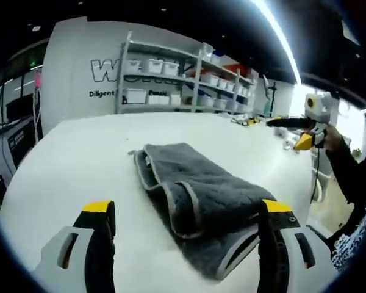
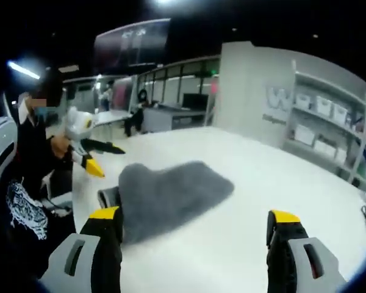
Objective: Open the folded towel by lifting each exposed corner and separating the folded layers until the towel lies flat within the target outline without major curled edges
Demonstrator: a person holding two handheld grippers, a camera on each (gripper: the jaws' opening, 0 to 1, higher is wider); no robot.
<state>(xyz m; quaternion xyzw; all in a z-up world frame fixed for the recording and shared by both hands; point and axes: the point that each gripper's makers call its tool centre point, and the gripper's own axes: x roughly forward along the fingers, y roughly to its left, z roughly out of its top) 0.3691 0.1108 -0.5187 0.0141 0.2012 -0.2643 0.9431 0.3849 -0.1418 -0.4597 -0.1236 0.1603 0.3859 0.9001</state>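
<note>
Left gripper (image 1: 186, 213) jaws spread wide, holding nothing, hovering above the table (image 1: 73, 165) over the near end of the folded grey towel (image 1: 189, 189). Right gripper (image 2: 195, 223) likewise wide open and empty; towel just beyond its left jaw. Judged step: approach, no fold opened yet. Next: lower onto an exposed corner, pinch the top layer only. Shelves (image 1: 183, 79) far behind.

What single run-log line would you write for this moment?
stage: pre-grasp | towel: folded on table, untouched | left hand-held gripper: open, near towel | right hand-held gripper: open, above table
</note>
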